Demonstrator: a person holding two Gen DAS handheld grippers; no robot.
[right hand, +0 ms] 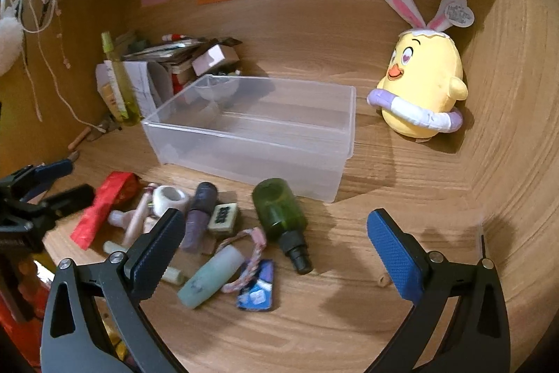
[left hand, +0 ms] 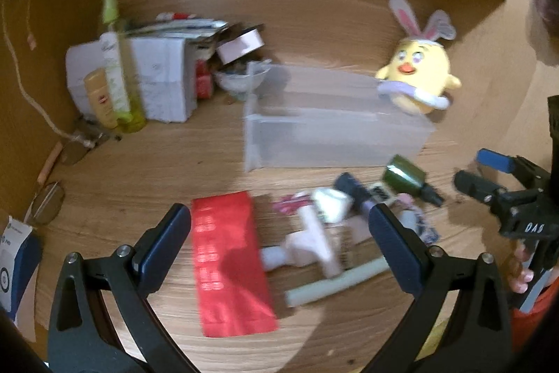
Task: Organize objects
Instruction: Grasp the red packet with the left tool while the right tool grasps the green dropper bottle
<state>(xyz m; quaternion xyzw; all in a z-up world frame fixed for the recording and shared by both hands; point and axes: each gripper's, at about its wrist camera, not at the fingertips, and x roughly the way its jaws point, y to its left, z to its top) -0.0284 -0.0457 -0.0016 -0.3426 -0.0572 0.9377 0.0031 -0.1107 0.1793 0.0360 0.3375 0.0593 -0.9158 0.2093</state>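
both tongs gape wide and grip nothing. left tongs [left hand: 279, 233] hover over a red packet [left hand: 230, 268] lying flat on the tabletop [left hand: 139, 163], with a pink tube [left hand: 311, 243] just beside it. right tongs [right hand: 276, 240] hang above a heap of small things: a green bottle [right hand: 279, 208] on its side, a purple tube [right hand: 199, 215], a teal tube [right hand: 209, 278], a braided band [right hand: 248, 264] and a blue card [right hand: 258, 289]. behind the heap sits a clear bin [right hand: 255, 124], nothing inside it. a yellow chick toy [right hand: 422, 86] stands upright near the bin's right end.
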